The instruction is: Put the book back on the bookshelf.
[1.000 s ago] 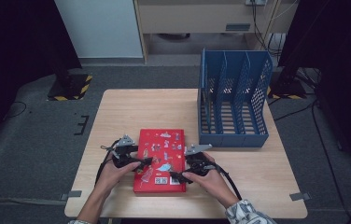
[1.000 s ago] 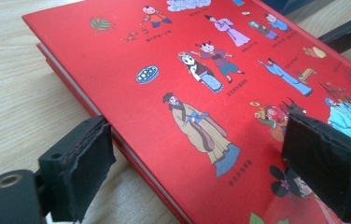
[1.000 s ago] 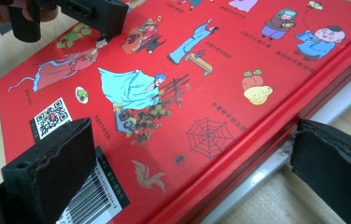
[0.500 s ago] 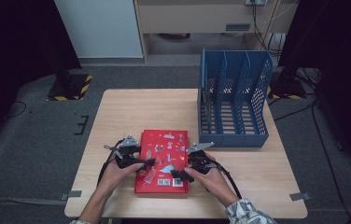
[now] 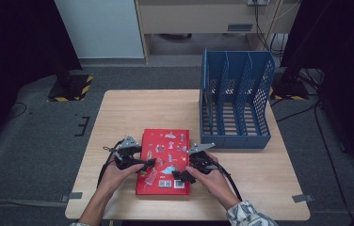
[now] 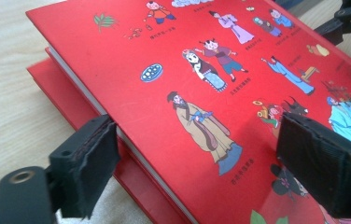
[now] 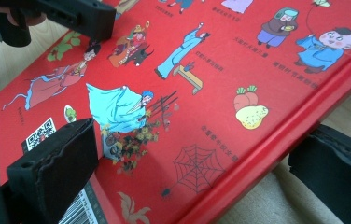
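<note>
A red book [image 5: 164,162] lies on the wooden table [image 5: 132,110], near the front edge. It has little cartoon people on its cover. A blue file rack [image 5: 235,106] stands just beside it, to the back right. The left gripper [image 5: 144,164] has its jaws apart, one on each side of the book's lifted left edge. The right gripper [image 5: 181,175] is spread wide too (one jaw over the cover, one under the right edge).

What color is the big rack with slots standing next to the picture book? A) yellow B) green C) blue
C: the file rack standing on the table beside the red picture book is blue.
</note>
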The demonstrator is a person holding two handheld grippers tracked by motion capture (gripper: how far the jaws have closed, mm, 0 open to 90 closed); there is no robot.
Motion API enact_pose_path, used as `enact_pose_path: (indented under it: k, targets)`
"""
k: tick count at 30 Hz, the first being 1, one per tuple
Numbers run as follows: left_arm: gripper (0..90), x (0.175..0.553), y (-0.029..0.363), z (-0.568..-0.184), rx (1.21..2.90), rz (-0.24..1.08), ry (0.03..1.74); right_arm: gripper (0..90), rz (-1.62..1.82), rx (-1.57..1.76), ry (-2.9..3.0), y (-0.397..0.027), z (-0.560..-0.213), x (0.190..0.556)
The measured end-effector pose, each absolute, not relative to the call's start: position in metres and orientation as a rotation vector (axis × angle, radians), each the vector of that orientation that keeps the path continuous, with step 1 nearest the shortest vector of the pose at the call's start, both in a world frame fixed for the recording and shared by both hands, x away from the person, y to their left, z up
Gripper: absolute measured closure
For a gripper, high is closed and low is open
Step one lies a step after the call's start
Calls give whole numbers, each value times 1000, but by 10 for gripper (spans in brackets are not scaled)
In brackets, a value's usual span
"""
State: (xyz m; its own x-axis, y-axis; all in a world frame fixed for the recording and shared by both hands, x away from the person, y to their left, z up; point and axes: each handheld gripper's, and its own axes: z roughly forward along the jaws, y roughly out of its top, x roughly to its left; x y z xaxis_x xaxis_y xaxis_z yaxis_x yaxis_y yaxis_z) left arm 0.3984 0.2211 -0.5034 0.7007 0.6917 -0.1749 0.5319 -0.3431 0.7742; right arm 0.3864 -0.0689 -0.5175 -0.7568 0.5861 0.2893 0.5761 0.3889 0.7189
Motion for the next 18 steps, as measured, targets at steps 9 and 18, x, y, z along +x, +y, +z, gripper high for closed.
enact_pose_path:
  k: [9,18]
  targets:
    - [174,397,223,-496,2033,228,915,49,1323,1029,2604,-67,-508,383]
    - [234,397,228,-482,2013,301,901,75,1262,954,2591,-62,-492,386]
